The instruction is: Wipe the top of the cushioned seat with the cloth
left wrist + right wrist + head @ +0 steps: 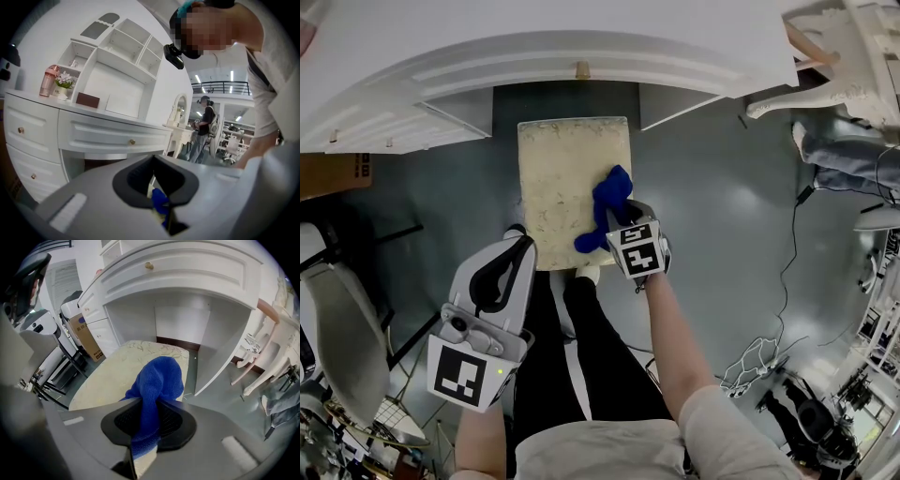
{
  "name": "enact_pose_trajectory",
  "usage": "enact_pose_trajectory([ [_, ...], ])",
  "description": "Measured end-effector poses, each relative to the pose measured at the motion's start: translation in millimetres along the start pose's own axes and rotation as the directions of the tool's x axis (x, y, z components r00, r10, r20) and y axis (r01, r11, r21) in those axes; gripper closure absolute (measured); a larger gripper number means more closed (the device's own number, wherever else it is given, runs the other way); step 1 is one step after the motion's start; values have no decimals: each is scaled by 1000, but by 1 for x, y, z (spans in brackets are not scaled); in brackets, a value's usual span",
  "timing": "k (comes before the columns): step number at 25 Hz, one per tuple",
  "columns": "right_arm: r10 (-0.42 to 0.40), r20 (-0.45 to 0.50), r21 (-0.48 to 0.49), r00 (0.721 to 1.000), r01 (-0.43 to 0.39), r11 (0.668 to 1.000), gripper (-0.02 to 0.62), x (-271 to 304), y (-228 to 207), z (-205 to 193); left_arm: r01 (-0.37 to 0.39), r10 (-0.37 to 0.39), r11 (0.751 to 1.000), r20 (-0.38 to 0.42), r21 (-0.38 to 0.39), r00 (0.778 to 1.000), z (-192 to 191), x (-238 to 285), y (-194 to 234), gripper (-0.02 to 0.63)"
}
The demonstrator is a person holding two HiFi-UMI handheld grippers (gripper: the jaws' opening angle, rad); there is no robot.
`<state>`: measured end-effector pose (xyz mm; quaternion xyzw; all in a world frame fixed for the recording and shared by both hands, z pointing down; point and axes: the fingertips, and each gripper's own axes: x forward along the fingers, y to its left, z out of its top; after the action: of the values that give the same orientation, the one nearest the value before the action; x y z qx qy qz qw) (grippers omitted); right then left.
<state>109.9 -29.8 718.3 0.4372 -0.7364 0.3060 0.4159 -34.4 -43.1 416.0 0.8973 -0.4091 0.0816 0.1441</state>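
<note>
Cloth (pixel 157 380), blue and bunched, hides the seat's (pixel 558 178) near right corner together with the right gripper (pixel 150 401), whose fingers are clamped on it. The left gripper (pixel 514 246) hovers near the seat's near left corner, fingers together, empty. Open floor (pixel 712 206) lies beside the seat; its far edge meets the desk (pixel 581 47). Print on the cardboard box (pixel 333 173) is unreadable.

Bright, even indoor lighting; soft shadows; fisheye distortion, dark vignetted corners.

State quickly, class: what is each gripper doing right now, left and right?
Left gripper: closed, holding nothing.
Right gripper: closed on the blue cloth, over the cushioned seat.
</note>
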Motion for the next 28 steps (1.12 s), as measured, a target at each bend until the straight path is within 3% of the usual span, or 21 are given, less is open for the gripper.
enact_pose_trajectory([
  [16, 5, 0, -13, 1000, -5, 1000, 528, -11, -3, -23, -56, 56, 998, -18, -1, 998, 0, -4, -10, 606],
  [28, -13, 26, 45, 1000, 12, 999, 528, -28, 17, -61, -8, 8, 1000, -32, -5, 999, -11, -16, -9, 606],
])
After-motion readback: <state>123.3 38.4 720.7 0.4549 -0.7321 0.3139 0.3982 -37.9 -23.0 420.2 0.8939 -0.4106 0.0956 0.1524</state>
